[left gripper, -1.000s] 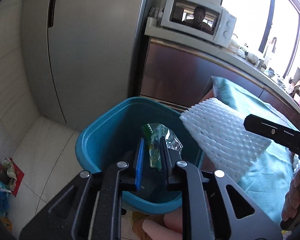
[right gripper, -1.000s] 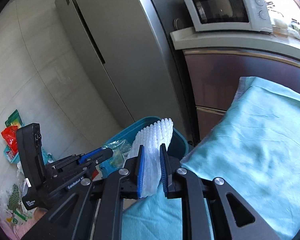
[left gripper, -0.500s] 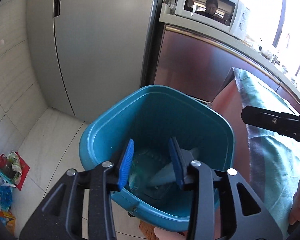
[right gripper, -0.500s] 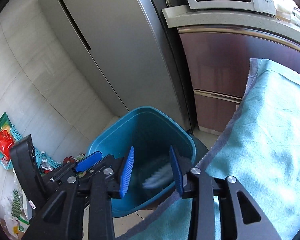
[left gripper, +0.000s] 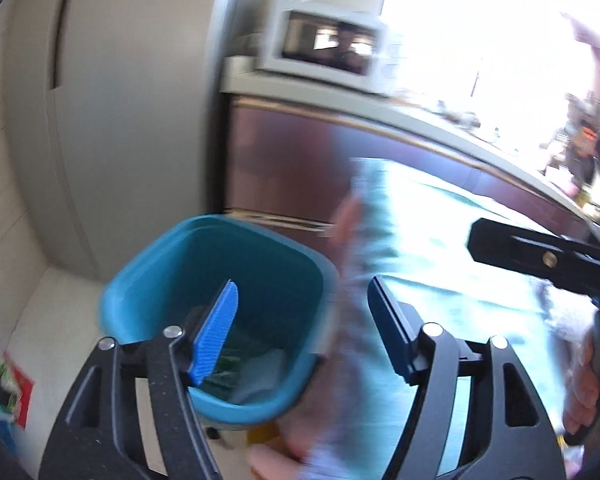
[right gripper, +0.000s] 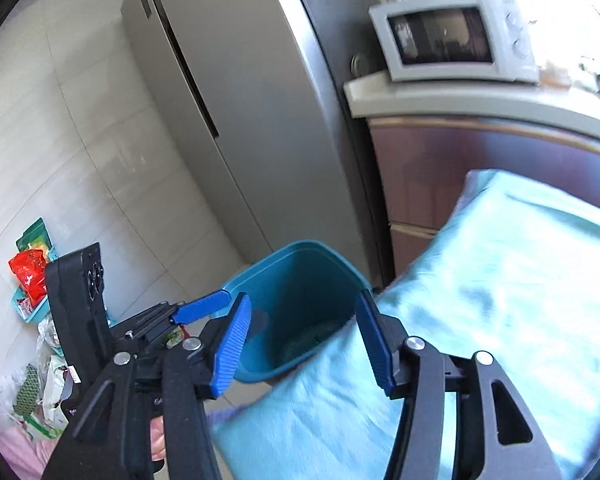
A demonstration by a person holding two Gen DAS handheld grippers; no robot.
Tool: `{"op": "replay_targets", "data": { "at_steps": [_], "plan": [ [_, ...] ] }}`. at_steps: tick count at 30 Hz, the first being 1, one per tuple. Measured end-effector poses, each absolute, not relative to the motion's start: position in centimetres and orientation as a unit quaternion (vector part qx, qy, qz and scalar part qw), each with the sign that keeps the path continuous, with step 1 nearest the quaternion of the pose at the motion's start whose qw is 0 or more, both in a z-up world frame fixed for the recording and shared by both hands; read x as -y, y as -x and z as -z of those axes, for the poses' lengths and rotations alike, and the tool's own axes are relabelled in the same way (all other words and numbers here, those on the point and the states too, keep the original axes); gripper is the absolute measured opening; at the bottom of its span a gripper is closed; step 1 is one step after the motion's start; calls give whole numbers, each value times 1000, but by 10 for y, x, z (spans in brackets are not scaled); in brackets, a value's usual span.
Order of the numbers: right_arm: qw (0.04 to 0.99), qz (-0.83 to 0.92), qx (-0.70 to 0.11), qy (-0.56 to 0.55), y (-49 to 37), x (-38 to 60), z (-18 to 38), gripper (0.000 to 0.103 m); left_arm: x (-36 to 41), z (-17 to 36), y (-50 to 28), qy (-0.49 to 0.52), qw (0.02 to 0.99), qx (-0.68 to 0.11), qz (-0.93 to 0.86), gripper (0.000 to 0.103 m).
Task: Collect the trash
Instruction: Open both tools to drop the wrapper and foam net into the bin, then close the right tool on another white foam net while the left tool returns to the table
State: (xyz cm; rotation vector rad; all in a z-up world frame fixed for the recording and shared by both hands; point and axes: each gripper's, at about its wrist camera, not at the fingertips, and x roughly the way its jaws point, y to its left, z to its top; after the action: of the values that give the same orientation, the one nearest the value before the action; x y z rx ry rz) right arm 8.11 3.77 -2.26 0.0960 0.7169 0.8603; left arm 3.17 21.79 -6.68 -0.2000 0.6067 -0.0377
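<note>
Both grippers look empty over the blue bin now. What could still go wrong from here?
The blue bin stands tight against the cloth-covered table; a gripper swinging back might knock it. The left gripper and right gripper, both opening and empty, hang close together and may collide. The left view is blurred.

Our left tongs (left gripper: 304,328) point forward and downward, their jaws opening with nothing between the blue pads (left gripper: 216,332). Our right tongs (right gripper: 304,340) tilt down the same way, jaws opening and empty too. Our right hand (left gripper: 592,380) wraps around its handle at the frame's edge.
</note>
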Motion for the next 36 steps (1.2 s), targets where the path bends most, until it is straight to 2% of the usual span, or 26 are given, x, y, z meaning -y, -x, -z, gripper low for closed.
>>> {"op": "replay_targets", "data": {
  "at_steps": [7,14,25,28,32,36],
  "plan": [
    [885,-360,-287,-66,-44,51,0,55,-144,49,-22,72,944,-289,141,72],
    [929,-248,-260,-83,-3,146,1,56,-74,48,-18,39,931,-293,214,72],
    [925,-156,-320,-132,-4,222,51,57,-13,57,-17,8,914,-311,259,72],
    [917,-166,-330,-148,-6,224,62,45,-4,59,-15,2,911,-316,265,72],
    [911,-183,-329,-167,-11,227,66,18,4,61,-12,0,902,-325,285,72],
    [905,-199,-324,-192,-10,230,65,11,20,63,-4,-15,888,-331,317,72]
  ]
}}
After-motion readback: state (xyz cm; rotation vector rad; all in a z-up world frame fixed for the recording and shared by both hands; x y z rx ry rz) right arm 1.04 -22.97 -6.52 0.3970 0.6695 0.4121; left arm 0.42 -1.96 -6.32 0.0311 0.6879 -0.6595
